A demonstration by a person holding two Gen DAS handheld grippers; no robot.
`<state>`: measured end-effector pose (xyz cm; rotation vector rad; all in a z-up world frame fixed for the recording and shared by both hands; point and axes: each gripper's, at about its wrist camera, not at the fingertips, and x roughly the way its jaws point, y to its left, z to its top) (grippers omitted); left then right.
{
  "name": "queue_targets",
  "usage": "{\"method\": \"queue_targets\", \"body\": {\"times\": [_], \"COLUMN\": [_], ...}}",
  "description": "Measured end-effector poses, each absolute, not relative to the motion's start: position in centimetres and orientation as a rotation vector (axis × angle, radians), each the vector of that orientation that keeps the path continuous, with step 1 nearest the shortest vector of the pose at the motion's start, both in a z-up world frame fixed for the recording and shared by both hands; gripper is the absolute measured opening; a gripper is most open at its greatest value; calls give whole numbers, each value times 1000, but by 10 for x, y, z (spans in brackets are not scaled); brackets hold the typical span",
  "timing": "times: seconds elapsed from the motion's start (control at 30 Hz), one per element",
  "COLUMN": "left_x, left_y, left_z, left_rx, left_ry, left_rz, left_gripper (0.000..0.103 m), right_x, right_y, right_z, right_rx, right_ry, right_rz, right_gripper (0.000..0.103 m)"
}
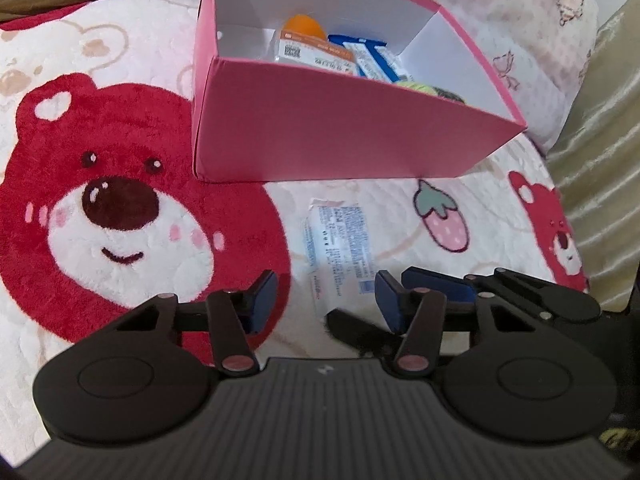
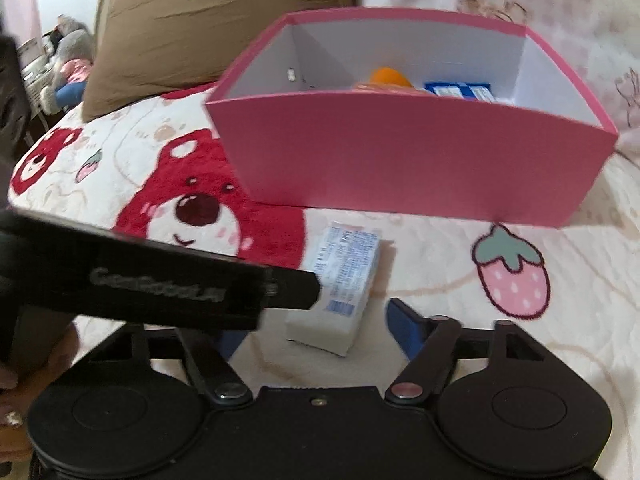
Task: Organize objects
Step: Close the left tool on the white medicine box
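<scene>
A small white carton with blue print (image 1: 340,248) lies on the bear-pattern blanket just in front of the pink box (image 1: 332,132). Its near end sits between the blue pads of my left gripper (image 1: 326,300), which stands open, not pressing on it. In the right wrist view the same carton (image 2: 344,280) lies between the fingers of my right gripper (image 2: 316,332), also open, with a gap to the right pad (image 2: 404,328). The left gripper's black body (image 2: 160,284) crosses that view and hides the right gripper's left finger. The box holds an orange item (image 1: 304,26) and blue packets (image 1: 372,56).
A brown pillow (image 2: 208,28) lies behind the box on the left, a pale pink pillow (image 1: 520,20) on the right. A greenish cloth (image 1: 600,160) borders the blanket's right edge. A person's hand (image 2: 24,380) shows at the lower left. Room clutter (image 2: 60,68) stands beyond the bed.
</scene>
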<state>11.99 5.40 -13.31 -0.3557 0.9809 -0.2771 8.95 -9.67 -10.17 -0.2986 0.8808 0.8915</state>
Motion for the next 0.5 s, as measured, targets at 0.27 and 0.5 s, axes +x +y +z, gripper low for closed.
{"method": "queue_targets", "body": {"times": [0.27, 0.5], "left_x": [127, 128], "left_y": [62, 54], "left_z": [-151, -154], "left_rx": [-428, -380], "left_ry": [982, 954], "left_rz": [-274, -274], "left_gripper": [34, 24], "right_x": [94, 102], "right_y": [-96, -96], "right_z": [-114, -125], "right_rx": [-266, -208], "right_ry": [895, 928], "right_rz": [919, 884], "right_gripper": [53, 54]}}
